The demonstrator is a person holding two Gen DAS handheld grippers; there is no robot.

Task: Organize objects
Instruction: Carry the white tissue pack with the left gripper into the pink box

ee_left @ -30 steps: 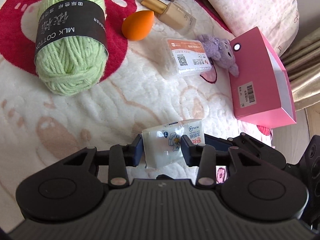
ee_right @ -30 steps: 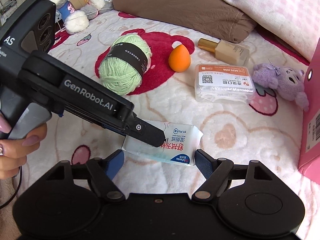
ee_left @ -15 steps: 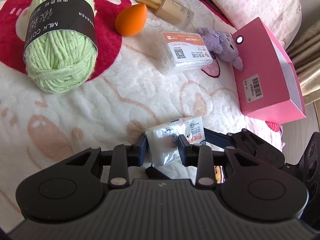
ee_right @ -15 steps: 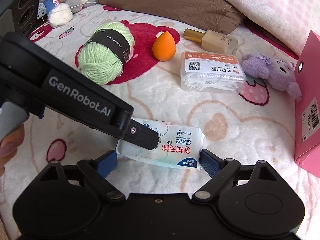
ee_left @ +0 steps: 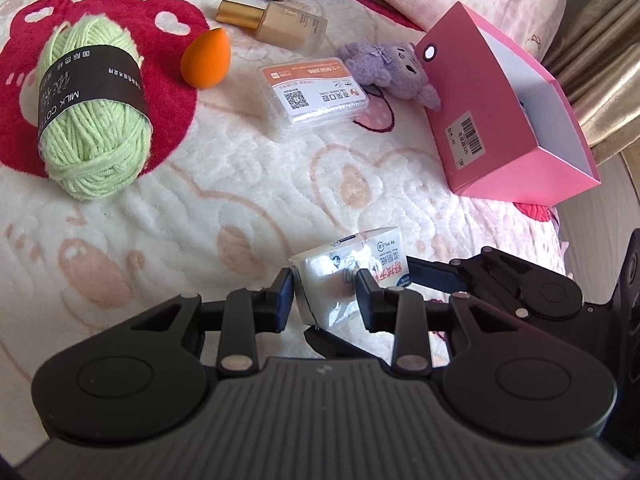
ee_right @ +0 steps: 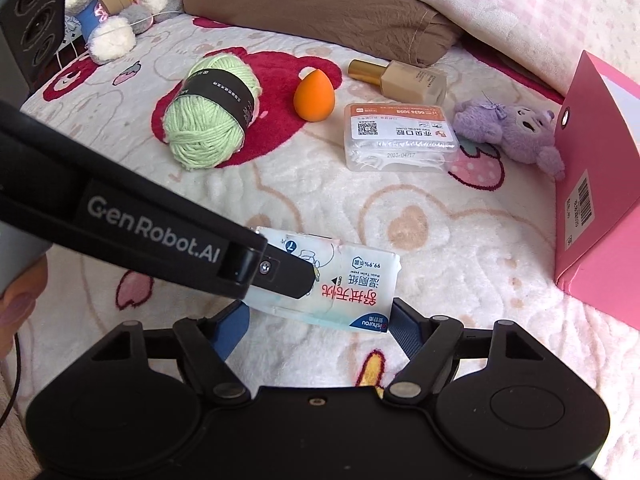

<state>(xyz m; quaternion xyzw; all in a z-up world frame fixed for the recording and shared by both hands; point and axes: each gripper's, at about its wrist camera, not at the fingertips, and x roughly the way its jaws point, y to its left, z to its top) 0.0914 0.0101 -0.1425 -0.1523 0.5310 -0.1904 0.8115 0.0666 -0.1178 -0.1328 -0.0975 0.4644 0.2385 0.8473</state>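
A white wet-wipes pack [ee_left: 348,276] with red lettering is pinched at one end by my left gripper [ee_left: 324,300], which is shut on it just above the bedspread. In the right wrist view the pack [ee_right: 352,280] lies crosswise between the blue pads of my right gripper [ee_right: 320,322]. Those jaws are closing around it, with the pads at its two ends but not visibly pressing. The left gripper's black finger [ee_right: 280,276] covers the pack's left part. An open pink box [ee_left: 508,112] stands to the right.
On the bedspread lie green yarn [ee_right: 208,120], an orange makeup sponge [ee_right: 314,96], a foundation bottle [ee_right: 404,80], a clear floss-pick box [ee_right: 400,136] and a purple plush [ee_right: 516,132] against the pink box [ee_right: 592,200]. Pillows and a plush rabbit [ee_right: 132,4] line the back.
The left gripper has lifted a little with the pack and swung toward the pink box. The right gripper's jaws have narrowed around the pack's ends.
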